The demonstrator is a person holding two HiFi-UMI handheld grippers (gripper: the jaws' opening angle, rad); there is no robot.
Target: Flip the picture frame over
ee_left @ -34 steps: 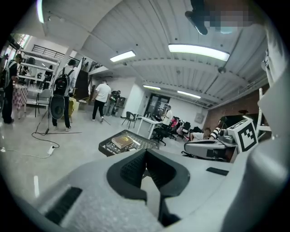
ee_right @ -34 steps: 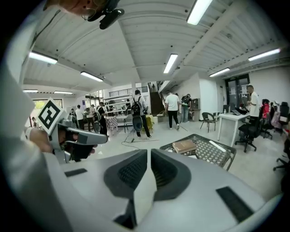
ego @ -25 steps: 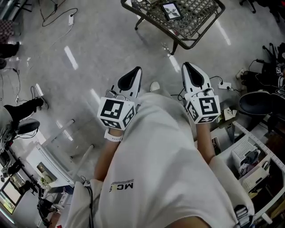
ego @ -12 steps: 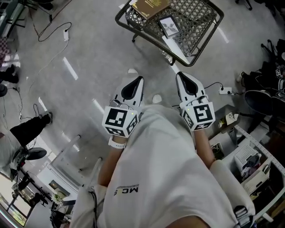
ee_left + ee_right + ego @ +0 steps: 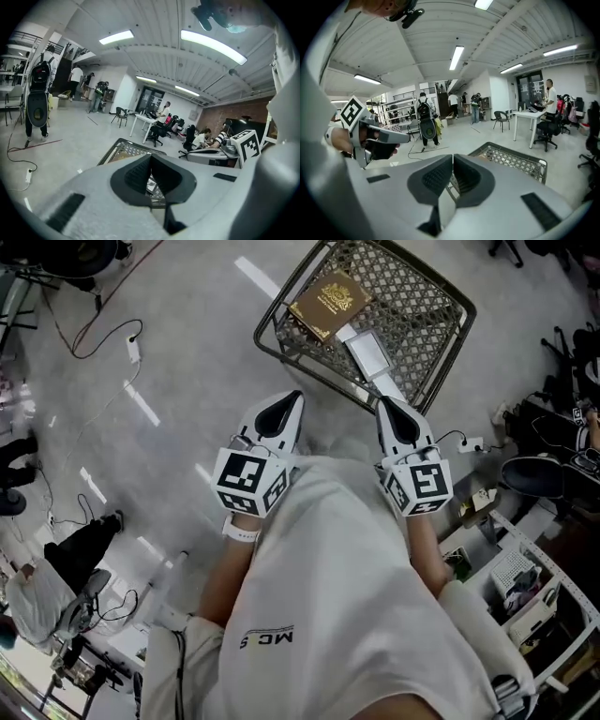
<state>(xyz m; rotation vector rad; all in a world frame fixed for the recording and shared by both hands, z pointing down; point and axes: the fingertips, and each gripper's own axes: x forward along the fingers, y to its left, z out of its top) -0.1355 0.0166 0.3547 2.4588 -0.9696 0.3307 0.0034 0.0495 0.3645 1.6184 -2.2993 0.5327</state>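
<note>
The picture frame (image 5: 367, 353) lies flat on the wire-mesh table (image 5: 427, 306), just beside a brown book (image 5: 328, 304) and near the table's closer edge; its long axis runs roughly toward the right gripper (image 5: 387, 402), which is nearer to it than the left gripper (image 5: 292, 399); both grippers' jaws are pressed together and hold nothing; neither touches the frame.

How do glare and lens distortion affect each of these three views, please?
Head view: ceiling lights reflect as white streaks on the glossy floor, while the wire table is sharp. Left gripper view: strong fisheye bending, black corners, and a tube light that is blown out. Right gripper view: the same fisheye bowing and dark corners.
</note>
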